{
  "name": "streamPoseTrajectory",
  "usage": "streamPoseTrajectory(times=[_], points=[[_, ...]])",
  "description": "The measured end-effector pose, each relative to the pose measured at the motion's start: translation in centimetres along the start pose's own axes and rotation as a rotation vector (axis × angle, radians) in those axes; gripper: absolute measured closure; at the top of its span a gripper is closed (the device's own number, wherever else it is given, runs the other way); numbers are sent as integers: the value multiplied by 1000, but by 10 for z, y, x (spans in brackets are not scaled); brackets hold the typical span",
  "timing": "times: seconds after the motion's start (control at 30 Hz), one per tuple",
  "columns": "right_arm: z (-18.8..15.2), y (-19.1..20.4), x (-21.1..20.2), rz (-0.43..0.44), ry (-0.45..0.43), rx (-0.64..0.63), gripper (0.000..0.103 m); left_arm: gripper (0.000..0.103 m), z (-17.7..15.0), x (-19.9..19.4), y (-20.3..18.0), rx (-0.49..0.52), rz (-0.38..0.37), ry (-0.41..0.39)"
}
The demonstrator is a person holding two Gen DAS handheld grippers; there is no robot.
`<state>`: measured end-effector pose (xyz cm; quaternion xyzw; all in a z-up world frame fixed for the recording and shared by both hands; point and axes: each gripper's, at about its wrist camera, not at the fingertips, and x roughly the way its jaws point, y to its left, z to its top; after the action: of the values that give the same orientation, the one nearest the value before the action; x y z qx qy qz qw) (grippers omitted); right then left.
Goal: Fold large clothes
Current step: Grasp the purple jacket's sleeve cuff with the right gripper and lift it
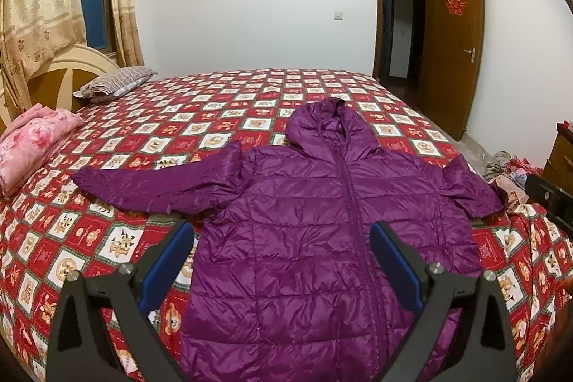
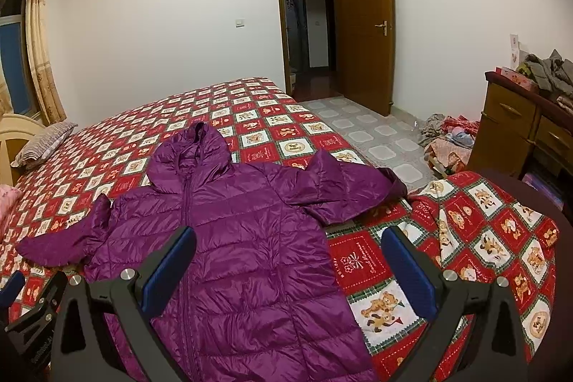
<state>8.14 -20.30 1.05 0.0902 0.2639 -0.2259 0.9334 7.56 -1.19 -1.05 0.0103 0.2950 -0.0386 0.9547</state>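
Purple jacket [image 1: 304, 221] right under both cameras, spread flat on its back across the near side of the bed [image 1: 222, 102], zipped front up, hood pointing toward the far wall, both sleeves out to the sides. That bed fills most of each view, covered in a red checked bedspread with bear squares. Behind it, the brown door [image 2: 361, 24] stands open with a red paper cutting on it.

Left gripper [image 1: 283, 238] hovers above the jacket's lower left panel, blue-padded fingers spread wide, nothing between them. Right gripper [image 2: 288, 244] hangs over the jacket's right hem and the bedspread beside it, fingers equally wide and empty.

Only the left wrist view shows the folded pink bedding [image 1: 32, 145] stacked at the headboard end, well apart from the jacket's left sleeve tip, and it gets the striped pillow [image 1: 114, 83] in full. Only the right wrist view shows the wooden dresser [image 2: 519, 127] piled with clothes, the tiled floor, and the right sleeve bent back, its cuff at the bed's edge. Heap of clothes on the floor [image 2: 447, 135] near the dresser. Down in that view's left corner sits a dark shape with a blue tip, probably the other gripper, though it is cut off.
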Motion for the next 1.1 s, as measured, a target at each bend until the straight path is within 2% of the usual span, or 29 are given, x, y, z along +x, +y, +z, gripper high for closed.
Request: streamPoseTrajectory(times=[0.27,0.4,0.5,0.7,0.87,0.93,1.07,1.1], points=[[0,-2,13,-5,16,-10,1,2,0,12,-5,11,-3,14],[-5,-16,38,15,92,-5,1,2,-4,34,-3,27,-5,72],[-3,-43,66,-32,131,-8,1,2,-7,55,3,42,19,103],[40,-135,134,-93,153,93,1,2,1,99,11,19,53,139],[81,-194,211,-64,232,212,5,2,-6,144,12,3,105,171],[91,-208,241,-55,267,241,12,2,-12,156,11,-1,118,192],[92,-211,295,-35,369,209,15,2,-25,178,9,-7,141,233],[89,-212,310,-43,400,207,21,3,-30,185,8,-8,154,246]])
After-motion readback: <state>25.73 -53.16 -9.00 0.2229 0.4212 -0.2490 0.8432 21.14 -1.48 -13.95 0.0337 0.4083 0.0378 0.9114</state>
